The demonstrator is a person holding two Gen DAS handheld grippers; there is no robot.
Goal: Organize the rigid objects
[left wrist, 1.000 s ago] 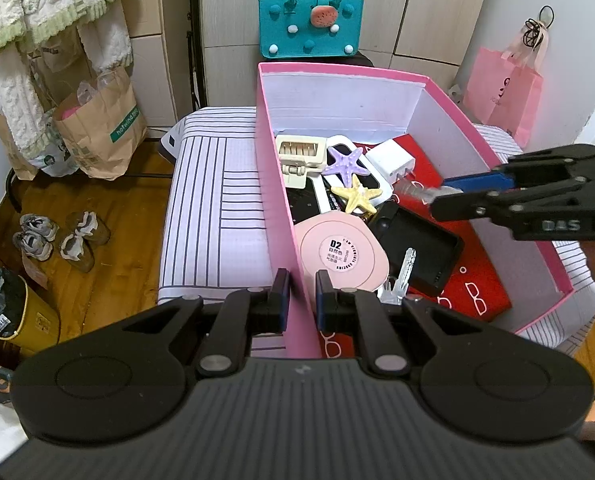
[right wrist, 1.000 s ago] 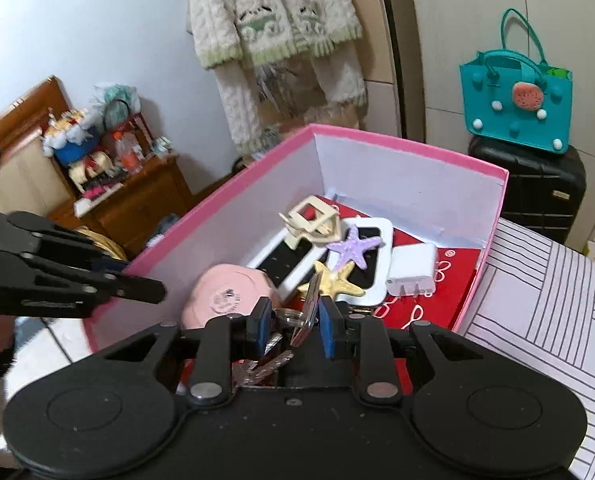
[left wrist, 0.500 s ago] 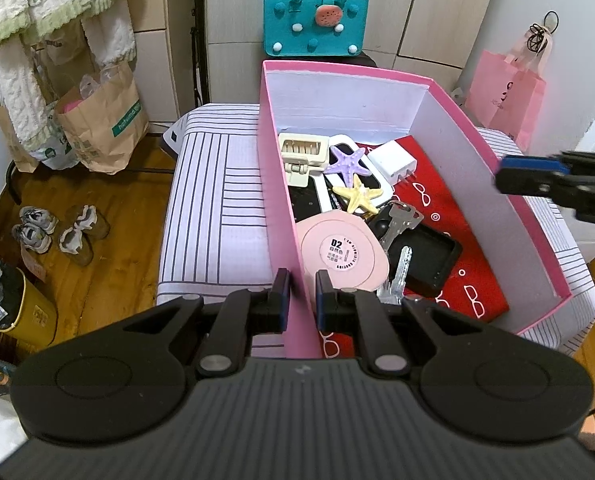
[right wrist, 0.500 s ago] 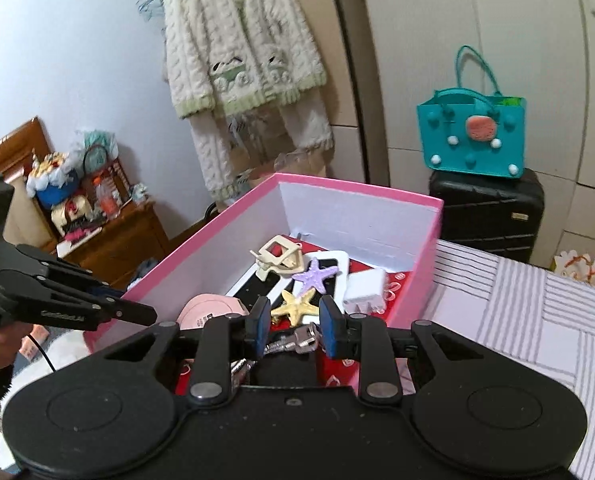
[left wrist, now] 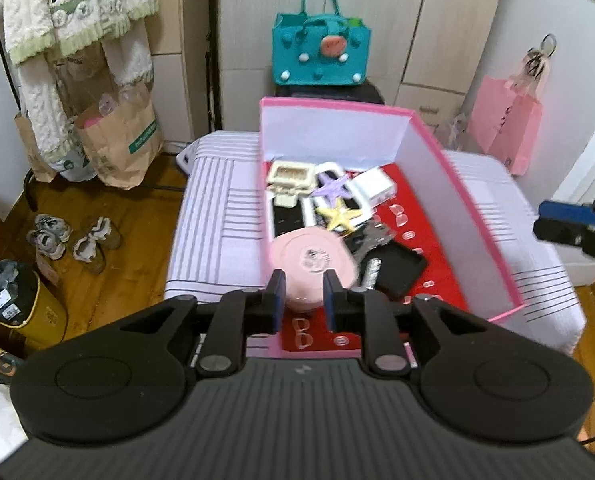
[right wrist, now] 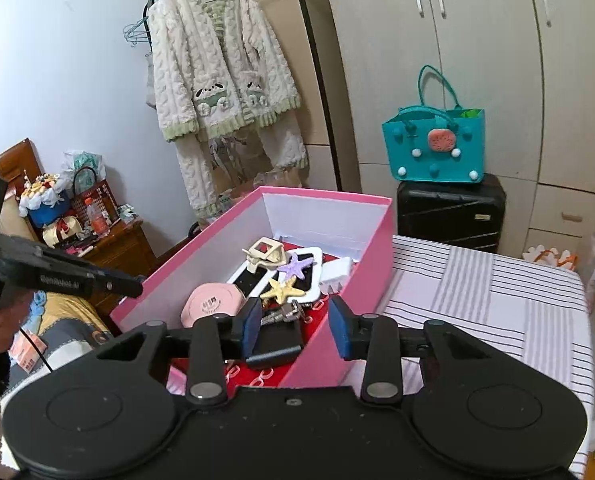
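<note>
Your left gripper (left wrist: 300, 295) has let go of the near wall of the pink box (left wrist: 463, 196), which it pinched a second ago. Its jaws have just been opening and now stand narrowly apart, nothing pressed between the pads; the pink round case (left wrist: 311, 256) shows through the gap but lies in the box beyond the tips.

Inside the box, from the left wall rightward: cream hair clip (left wrist: 289, 178), purple starfish (left wrist: 331, 187), yellow starfish (left wrist: 339, 216), white charger (left wrist: 374, 187), then the keys (left wrist: 371, 238) beside the black case (left wrist: 393, 270) on the red lining.

Your right gripper (right wrist: 295, 324) carried the keys a second ago. Its jaws have just been opening, stand moderately wide and are empty; the keys are in the box.

Judgement: the key placement is complete and both grippers are clear of the box. The box no longer needs bracing.
</note>
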